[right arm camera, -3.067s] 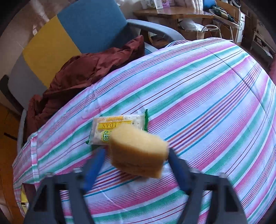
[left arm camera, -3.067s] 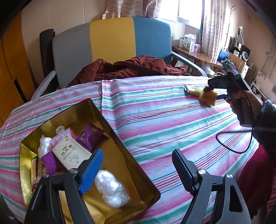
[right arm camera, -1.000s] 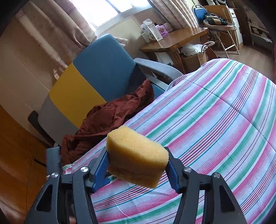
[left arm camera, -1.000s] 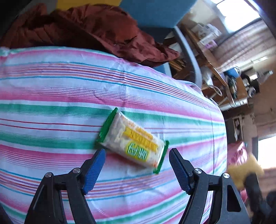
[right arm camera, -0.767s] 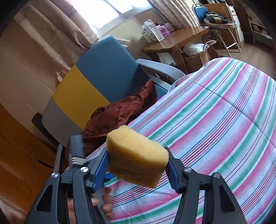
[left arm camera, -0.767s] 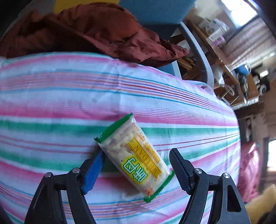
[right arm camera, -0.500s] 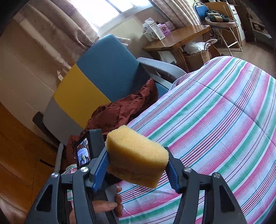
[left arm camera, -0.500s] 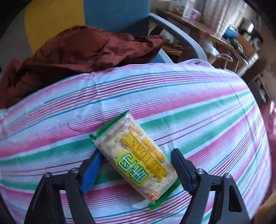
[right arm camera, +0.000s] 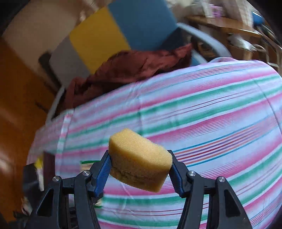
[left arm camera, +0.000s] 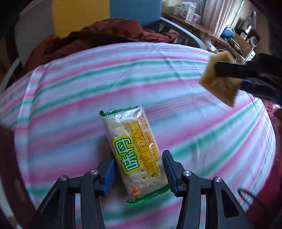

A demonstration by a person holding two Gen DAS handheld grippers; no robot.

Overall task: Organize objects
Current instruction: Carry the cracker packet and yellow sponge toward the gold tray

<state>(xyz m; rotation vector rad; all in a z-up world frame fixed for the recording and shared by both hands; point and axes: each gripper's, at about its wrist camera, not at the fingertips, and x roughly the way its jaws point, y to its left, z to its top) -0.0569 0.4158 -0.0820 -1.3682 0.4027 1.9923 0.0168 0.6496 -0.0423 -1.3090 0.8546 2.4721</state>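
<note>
A clear cracker packet (left arm camera: 134, 147) with green ends and a yellow label sits between the fingers of my left gripper (left arm camera: 139, 171), which is shut on it above the striped tablecloth (left arm camera: 70, 98). My right gripper (right arm camera: 140, 170) is shut on a yellow sponge (right arm camera: 139, 159) and holds it in the air over the cloth. The sponge also shows in the left wrist view (left arm camera: 220, 79) at the upper right. A sliver of the packet's green end (right arm camera: 88, 161) shows left of the sponge in the right wrist view.
A grey, yellow and blue chair (left arm camera: 79, 14) stands behind the table with a dark red garment (left arm camera: 98, 37) on its seat. A wooden desk with boxes (left arm camera: 193, 21) is at the back right. The table edge falls away at the right (left arm camera: 271, 141).
My left gripper has closed in on the cracker packet and gripped it. My right gripper has swung leftward and down with the sponge still in it.
</note>
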